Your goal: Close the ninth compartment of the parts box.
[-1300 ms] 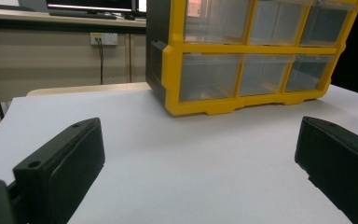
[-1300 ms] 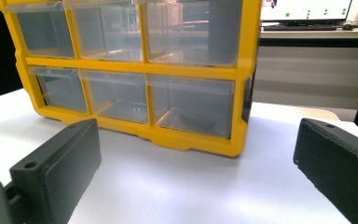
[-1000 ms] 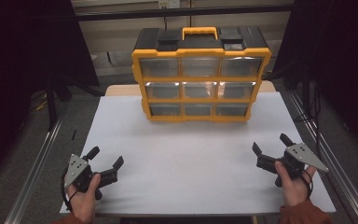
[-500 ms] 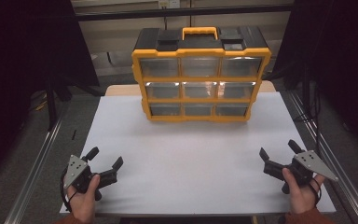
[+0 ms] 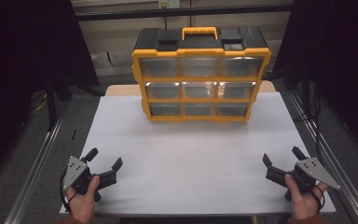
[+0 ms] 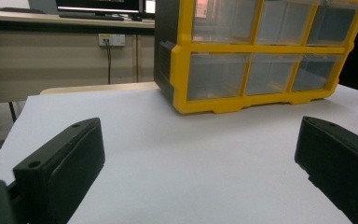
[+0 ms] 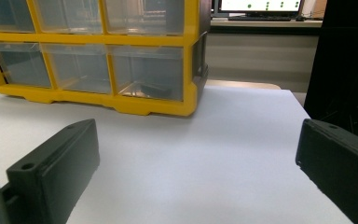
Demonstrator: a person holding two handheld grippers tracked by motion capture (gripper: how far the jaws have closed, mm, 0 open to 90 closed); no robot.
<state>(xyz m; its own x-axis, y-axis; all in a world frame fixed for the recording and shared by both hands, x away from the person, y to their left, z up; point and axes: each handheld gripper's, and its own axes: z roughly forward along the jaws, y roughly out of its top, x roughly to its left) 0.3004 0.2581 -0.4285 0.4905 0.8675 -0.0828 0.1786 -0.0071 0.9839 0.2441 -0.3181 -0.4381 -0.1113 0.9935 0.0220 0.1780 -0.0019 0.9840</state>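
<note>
Both sets of fingers released: left gripper (image 5: 105, 161) at lower left of frame w/ jaws spread wide, nothing btwn them; right gripper (image 5: 279, 161) at lower right, same (jaws apart, holding nothing). I see each resting low over the white table (image 5: 191, 163), near its front edge. Yellow drawer organizer (image 5: 199, 74) stands upright at upper centre, well apart from both grippers, 3 rows of clear drawers facing me. In left gripper view it sits upper right; in right gripper view, upper left.

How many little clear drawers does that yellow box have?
9 drawers in the yellow box, three rows of three: top row, middle row, bottom row. None looks hidden from the front.
</note>
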